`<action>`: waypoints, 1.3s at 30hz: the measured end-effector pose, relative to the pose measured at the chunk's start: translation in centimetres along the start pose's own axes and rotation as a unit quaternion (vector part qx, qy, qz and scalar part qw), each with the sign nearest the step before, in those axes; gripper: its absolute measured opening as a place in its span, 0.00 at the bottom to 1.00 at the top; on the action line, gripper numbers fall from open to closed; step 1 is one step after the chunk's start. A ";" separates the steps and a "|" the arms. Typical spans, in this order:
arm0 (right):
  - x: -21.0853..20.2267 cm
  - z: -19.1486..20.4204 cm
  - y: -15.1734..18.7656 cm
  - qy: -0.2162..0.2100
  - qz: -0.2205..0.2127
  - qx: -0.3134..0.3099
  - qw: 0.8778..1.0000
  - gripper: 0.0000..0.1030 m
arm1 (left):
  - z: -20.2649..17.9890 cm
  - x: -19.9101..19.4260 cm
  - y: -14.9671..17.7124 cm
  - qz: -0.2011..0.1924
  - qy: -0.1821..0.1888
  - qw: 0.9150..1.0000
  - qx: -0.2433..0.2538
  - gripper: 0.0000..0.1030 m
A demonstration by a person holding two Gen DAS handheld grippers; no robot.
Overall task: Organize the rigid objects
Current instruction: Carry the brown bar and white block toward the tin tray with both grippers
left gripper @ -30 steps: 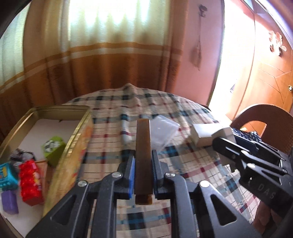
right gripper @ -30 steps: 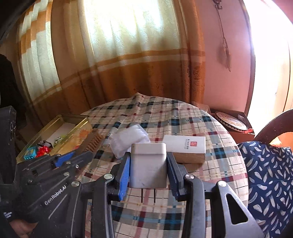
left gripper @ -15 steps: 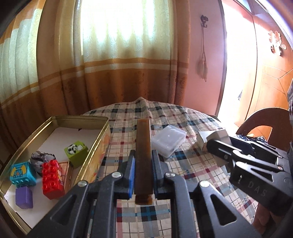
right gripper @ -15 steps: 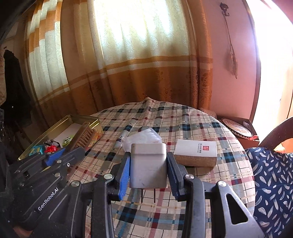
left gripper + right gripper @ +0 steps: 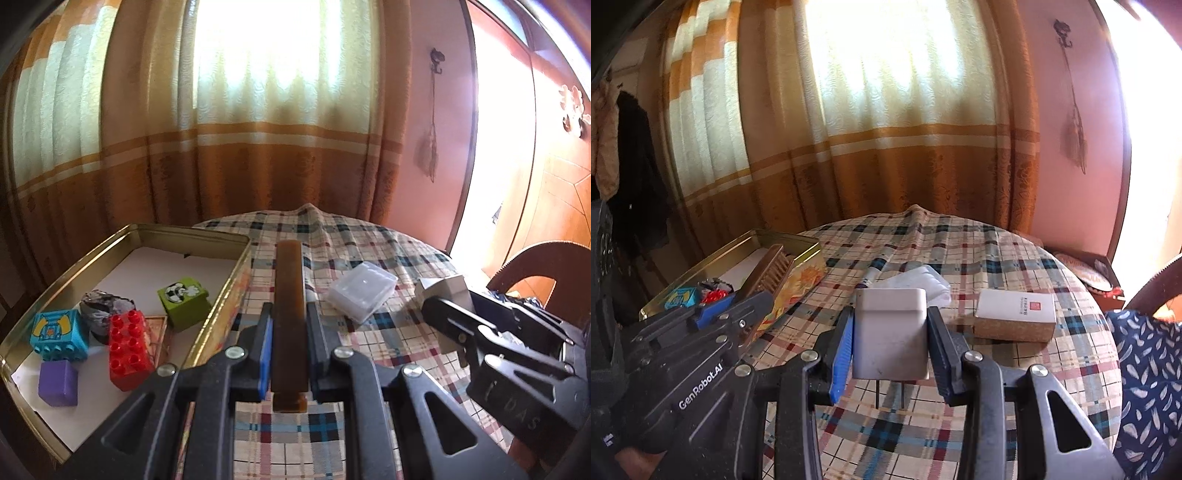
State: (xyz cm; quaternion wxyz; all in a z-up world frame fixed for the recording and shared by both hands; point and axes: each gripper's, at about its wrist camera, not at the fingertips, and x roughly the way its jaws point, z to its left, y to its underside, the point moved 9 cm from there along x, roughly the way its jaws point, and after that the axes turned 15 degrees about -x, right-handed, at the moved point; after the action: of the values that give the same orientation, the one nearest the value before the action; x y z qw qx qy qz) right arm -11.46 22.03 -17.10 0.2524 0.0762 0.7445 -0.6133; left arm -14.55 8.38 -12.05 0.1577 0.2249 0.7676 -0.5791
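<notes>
Left claw (image 5: pixel 290 354) clamped on brown comb (image 5: pixel 290 314), lifted since 1 s ago; gold tin (image 5: pixel 225 306) now fuller at left of frame; right claw (image 5: pixel 890 354) grips white charger (image 5: pixel 891 332); both items likely headed for tin.

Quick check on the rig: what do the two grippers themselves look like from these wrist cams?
Both are black plastic two-finger frames with triangular cutouts and silver pivot screws. Left gripper and right gripper each show a blue pad; white lettering reads GenRobot.AI on the left, DAS on the right.
</notes>
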 end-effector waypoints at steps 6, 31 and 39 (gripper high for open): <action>-0.5 0.0 -0.2 0.000 -0.010 0.001 1.000 0.39 | 0.8 -0.7 -0.5 -0.018 -0.009 1.000 -0.008 0.13; -1.3 3.3 -1.4 -0.020 -0.039 -0.029 0.999 0.39 | 3.3 -2.0 -1.4 -0.050 -0.022 0.998 -0.025 0.13; -1.8 3.5 -1.7 -0.018 -0.050 -0.033 0.998 0.39 | 3.7 -2.3 -1.6 -0.056 -0.024 0.998 -0.029 0.13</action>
State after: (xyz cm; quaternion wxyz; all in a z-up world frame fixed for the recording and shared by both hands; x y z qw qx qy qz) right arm -9.65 18.70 -15.18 0.2372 0.0191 0.7623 -0.6019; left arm -13.49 4.14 -10.63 0.1500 0.1634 0.7917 -0.5692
